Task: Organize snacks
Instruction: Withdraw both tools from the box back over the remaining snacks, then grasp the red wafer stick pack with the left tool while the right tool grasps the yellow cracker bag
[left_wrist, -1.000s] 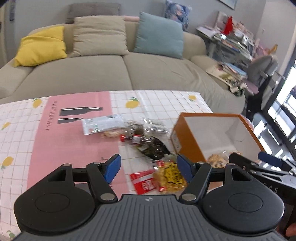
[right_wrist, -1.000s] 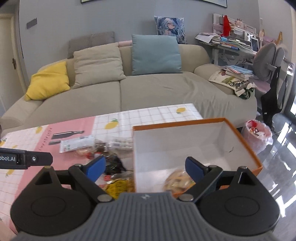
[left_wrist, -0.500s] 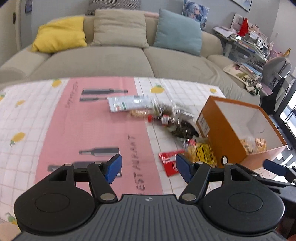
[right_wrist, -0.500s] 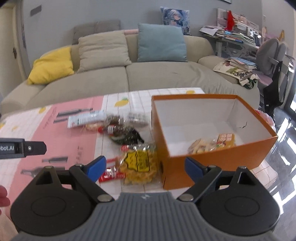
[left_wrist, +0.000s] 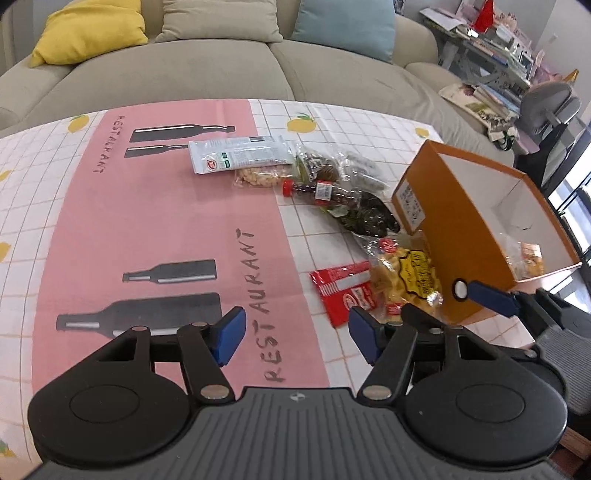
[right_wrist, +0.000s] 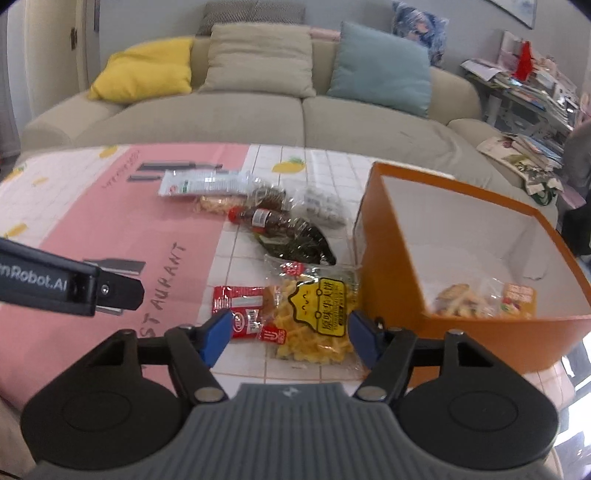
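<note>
An orange box (right_wrist: 461, 332) stands at the table's right with one snack pack (right_wrist: 480, 299) inside. Left of it lie a yellow crisp bag (right_wrist: 314, 314), a red packet (right_wrist: 240, 302), a dark bag (right_wrist: 299, 243), a small brown bottle (right_wrist: 262, 218) and a white-green packet (right_wrist: 199, 182). My right gripper (right_wrist: 290, 338) hangs just over the yellow bag's near end. Its jaws are closing, the bag shows between the pads, and they do not press it. My left gripper (left_wrist: 297, 336) is over the pink cloth left of the red packet (left_wrist: 343, 291). It is closing on nothing.
The table wears a pink and white checked cloth (left_wrist: 147, 221) with lemons. A beige sofa (right_wrist: 295, 122) with cushions runs behind it. Shelves of books and papers (right_wrist: 535, 92) and a grey chair (left_wrist: 550, 107) stand at the right. Each gripper shows at the edge of the other's view.
Both grippers have sunk toward the table and tipped downward. The right one moved left from over the orange box to the yellow bag. The jaws of both have narrowed.
</note>
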